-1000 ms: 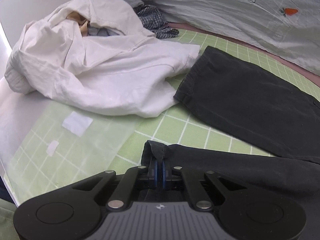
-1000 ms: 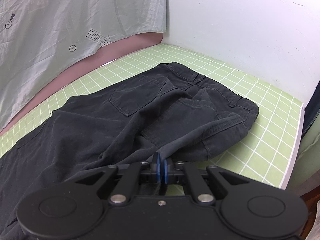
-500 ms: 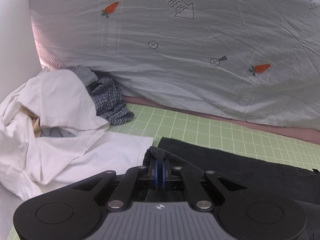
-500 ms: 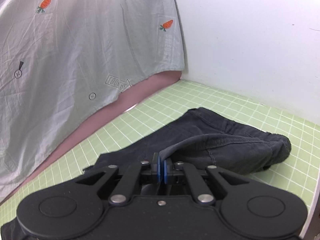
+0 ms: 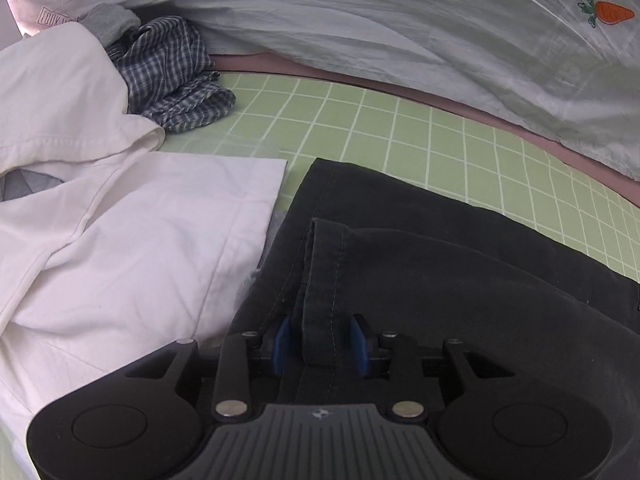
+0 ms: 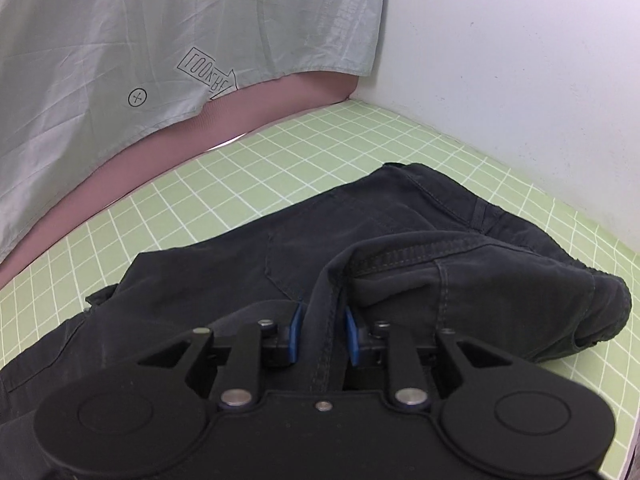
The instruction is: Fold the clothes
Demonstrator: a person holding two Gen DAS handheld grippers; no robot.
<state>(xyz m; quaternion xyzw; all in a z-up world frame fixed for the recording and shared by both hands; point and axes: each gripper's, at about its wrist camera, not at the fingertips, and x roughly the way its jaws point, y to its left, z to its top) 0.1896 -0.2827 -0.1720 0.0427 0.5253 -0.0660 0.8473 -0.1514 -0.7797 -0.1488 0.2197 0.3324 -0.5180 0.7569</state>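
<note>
The left hand-held gripper (image 5: 319, 340) has its blue pads (image 5: 279, 338) parted, with a hemmed cuff of the dark trousers (image 5: 420, 264) lying loose between them; the fabric fills only part of the gap, so nothing is pinched. That cuff rests on top of the other trouser leg, the two hems nearly stacked. Just to the left, a white garment (image 5: 120, 220) spreads in a crumpled heap, its straight edge lying beside the trouser hem and crowding that side of the working space. Beyond it sits a bunched blue checked shirt (image 5: 176, 76) with a bit of grey cloth (image 5: 110, 24) behind. The green gridded mat (image 5: 380, 128) covers the tabletop, and a pale sheet printed with carrots (image 5: 400, 12) hangs along the far edge above a pink strip.

The right hand-held gripper (image 6: 322, 334) is likewise spread apart, a stitched fold of the trousers (image 6: 400, 248) running up between its pads (image 6: 295, 334) without being squeezed. Ahead of it the waistband end of the trousers is doubled over in a thick roll, with belt loops and a back pocket showing, lying flat on the mat (image 6: 248, 192). The roll's rounded end reaches close to the mat's right border. A white wall (image 6: 520, 60) closes off the right side, meeting the carrot-print sheet (image 6: 160, 40) at the corner.
</note>
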